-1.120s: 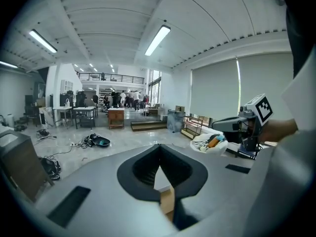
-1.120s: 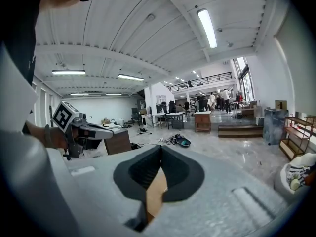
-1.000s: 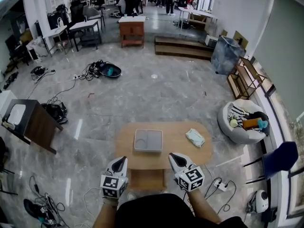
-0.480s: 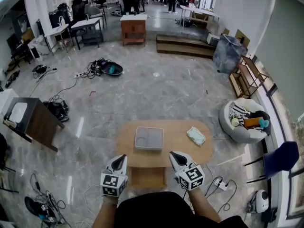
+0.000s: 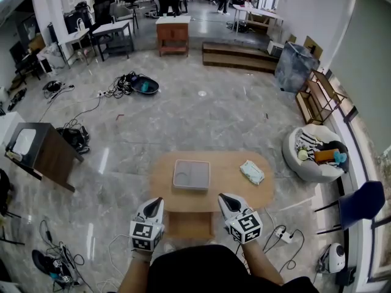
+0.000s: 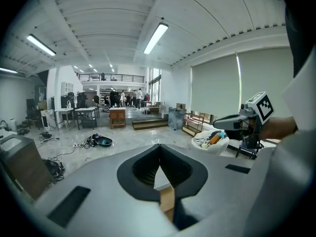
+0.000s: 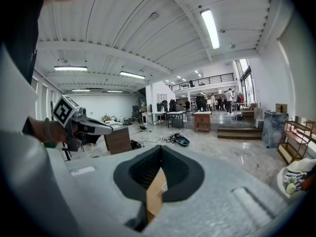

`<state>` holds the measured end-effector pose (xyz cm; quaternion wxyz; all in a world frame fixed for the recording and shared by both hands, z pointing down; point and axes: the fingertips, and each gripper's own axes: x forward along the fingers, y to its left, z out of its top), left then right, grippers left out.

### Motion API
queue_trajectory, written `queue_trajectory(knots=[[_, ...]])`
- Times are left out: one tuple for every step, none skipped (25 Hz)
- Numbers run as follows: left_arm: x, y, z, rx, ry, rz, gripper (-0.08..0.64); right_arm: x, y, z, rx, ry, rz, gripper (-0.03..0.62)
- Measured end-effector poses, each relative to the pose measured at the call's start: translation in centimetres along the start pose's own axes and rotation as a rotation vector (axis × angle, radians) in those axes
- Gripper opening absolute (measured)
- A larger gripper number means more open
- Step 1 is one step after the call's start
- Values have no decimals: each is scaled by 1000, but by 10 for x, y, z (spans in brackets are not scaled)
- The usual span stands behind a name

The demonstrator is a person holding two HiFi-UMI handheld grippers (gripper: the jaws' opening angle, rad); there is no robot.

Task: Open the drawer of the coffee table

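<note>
My left tongs [image 5: 155, 202] and right tongs [image 5: 225, 199] are both pinched together with nothing in them. I hold them at the near edge of the coffee table [image 5: 229, 191], one toward each side. The drawer [image 5: 190, 226] sits under the middle of that near edge, between the two tips and apart from both. A grey tray [image 5: 191, 176] rests mid-tabletop, and a cloth [image 5: 252, 172] lies toward the right end.

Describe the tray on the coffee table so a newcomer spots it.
Find the oval light-wood coffee table just ahead of the person. Left of centre on its top sits a shallow grey square tray. The only other thing there, a crumpled pale cloth, lies to its right.
</note>
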<state>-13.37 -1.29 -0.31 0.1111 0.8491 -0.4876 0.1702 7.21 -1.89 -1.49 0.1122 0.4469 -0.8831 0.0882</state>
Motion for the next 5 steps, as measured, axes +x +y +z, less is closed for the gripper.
queue_trajectory(knots=[[0,-1,-1,0,0,-2,17,-1,0,0,-1,-1,-1,-5],[0,-2,-1,0,-1,-1,17,-2,-1,0,-2,-2,-1,-5],[-1,-2,-1,2,-2,0,17,-3,-1,0,-2,-3,-2,-3],[-1,-2,-1,4,-2,2,17,-4,-1,0,-2,-5,-2,-5],[-2,-2,-1,6,-3,5,17,-4,-1,0,-2,-7,-2,-5]])
